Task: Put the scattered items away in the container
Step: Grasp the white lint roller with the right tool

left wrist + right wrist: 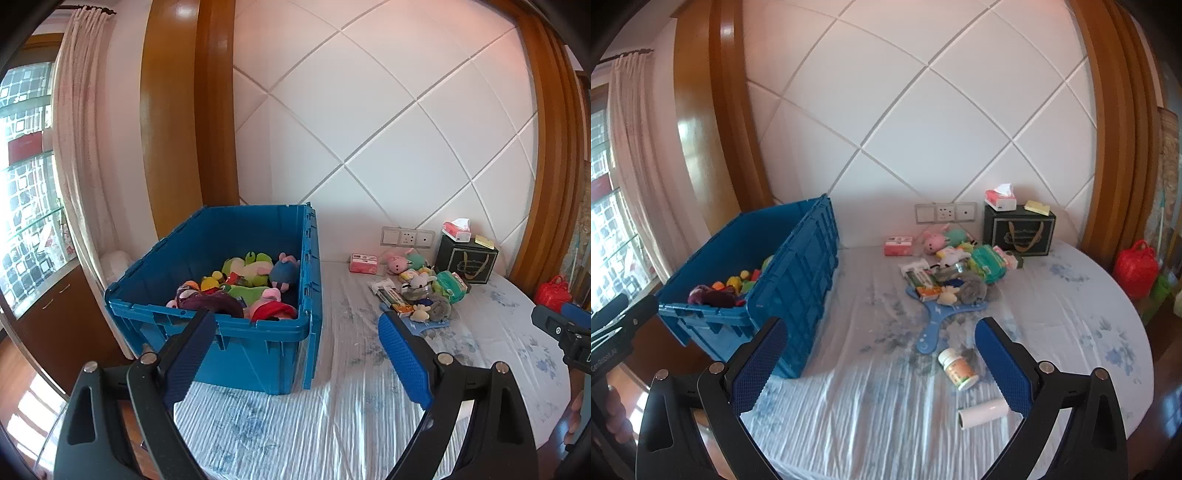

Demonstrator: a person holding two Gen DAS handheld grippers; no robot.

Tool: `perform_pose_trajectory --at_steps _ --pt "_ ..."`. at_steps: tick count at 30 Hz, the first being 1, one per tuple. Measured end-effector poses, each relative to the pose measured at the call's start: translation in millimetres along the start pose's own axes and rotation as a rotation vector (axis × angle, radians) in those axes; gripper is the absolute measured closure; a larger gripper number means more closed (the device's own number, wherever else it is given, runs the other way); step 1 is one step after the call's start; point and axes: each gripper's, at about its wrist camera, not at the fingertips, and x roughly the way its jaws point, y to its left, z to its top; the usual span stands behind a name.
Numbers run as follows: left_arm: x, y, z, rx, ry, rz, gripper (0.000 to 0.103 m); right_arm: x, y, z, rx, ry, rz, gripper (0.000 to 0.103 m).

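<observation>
A blue crate (258,343) (798,273) stands on the left of the bed, holding several plush toys (251,273). A heap of scattered items (417,291) (956,266) lies to its right: small plush toys, boxes, a green pack and a blue boomerang (938,321). Closer in the right wrist view lie a white pill bottle (958,369) and a white roll (984,410). My left gripper (295,354) is open and empty, hovering before the crate's near corner. My right gripper (882,362) is open and empty, with the bottle just inside its right finger.
A black gift box (1019,229) with a tissue pack (999,199) on top stands against the padded headboard. A pink tissue pack (898,245) lies by the wall sockets (945,212). A red bag (1136,267) sits beyond the bed's right edge. Curtain and window at left.
</observation>
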Motion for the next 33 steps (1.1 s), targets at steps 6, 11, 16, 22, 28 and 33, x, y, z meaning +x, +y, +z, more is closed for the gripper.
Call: perform_pose_trajectory --at_steps 6,11,16,22,28,33 --pt "5 -13 -1 0.019 -0.005 -0.013 0.012 8 -11 0 -0.001 0.015 0.018 0.001" --pt "28 -30 -8 -0.021 0.06 -0.149 0.012 15 -40 -8 0.029 0.025 0.017 0.001" --pt "70 -67 -28 0.024 0.156 -0.162 0.012 38 -92 -34 0.128 0.068 -0.03 0.001" --pt "168 -125 -62 0.116 0.313 -0.146 0.012 78 -154 -73 0.227 0.176 -0.184 0.001" --pt "272 -181 -127 0.21 0.532 -0.243 0.013 124 -202 -129 0.395 0.324 -0.317 0.027" --pt "316 -213 -167 0.274 0.584 -0.311 0.013 183 -213 -188 0.541 0.522 -0.351 0.036"
